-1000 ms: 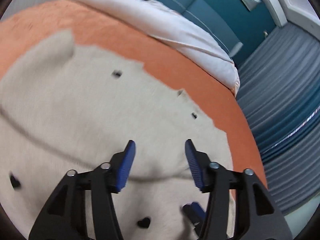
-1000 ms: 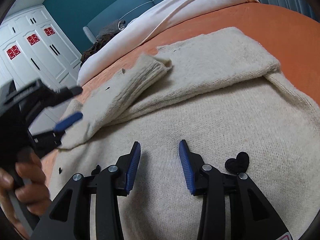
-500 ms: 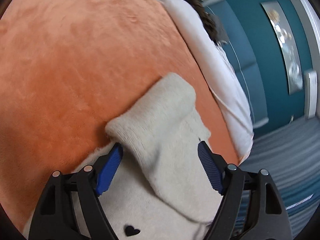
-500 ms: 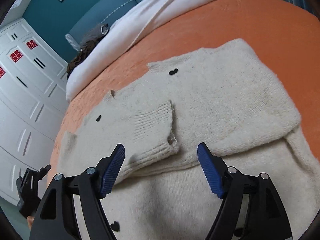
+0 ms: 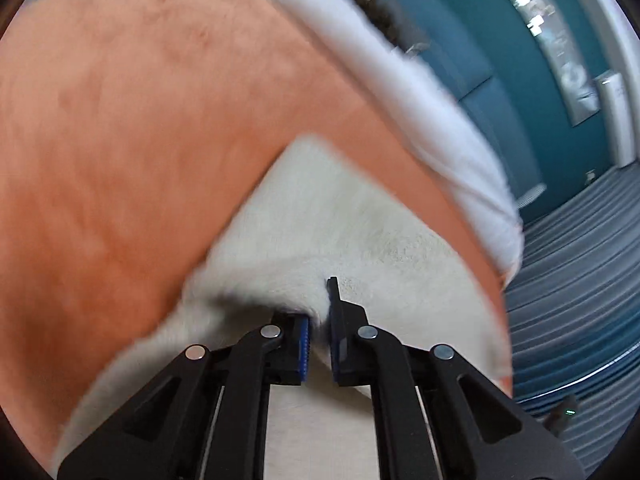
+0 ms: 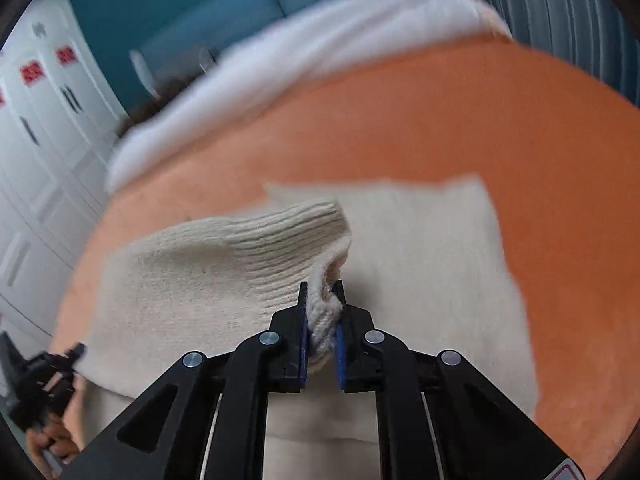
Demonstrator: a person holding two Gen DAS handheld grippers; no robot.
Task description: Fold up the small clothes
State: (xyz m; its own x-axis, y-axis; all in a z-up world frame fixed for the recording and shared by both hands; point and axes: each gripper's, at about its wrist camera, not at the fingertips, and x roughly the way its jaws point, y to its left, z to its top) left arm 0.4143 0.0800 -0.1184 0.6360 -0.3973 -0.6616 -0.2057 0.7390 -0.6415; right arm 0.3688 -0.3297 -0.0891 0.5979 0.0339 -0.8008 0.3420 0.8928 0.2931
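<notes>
A cream knit sweater lies on an orange bedspread. My right gripper is shut on the ribbed cuff of a sleeve folded across the sweater body. My left gripper is shut on a fold of the same sweater near its edge, and the fabric rises between the blue pads. The left gripper also shows in the right wrist view at the lower left, held by a hand. The views are motion blurred.
A white duvet is rolled along the head of the bed, before a teal headboard. White wardrobe doors stand at left. Grey curtains hang beyond the bed edge. The orange bedspread surrounds the sweater.
Both grippers were open half a second ago and have closed on the sweater, the right on the sleeve cuff and the left on an edge fold. Both moved closer to the fabric.
</notes>
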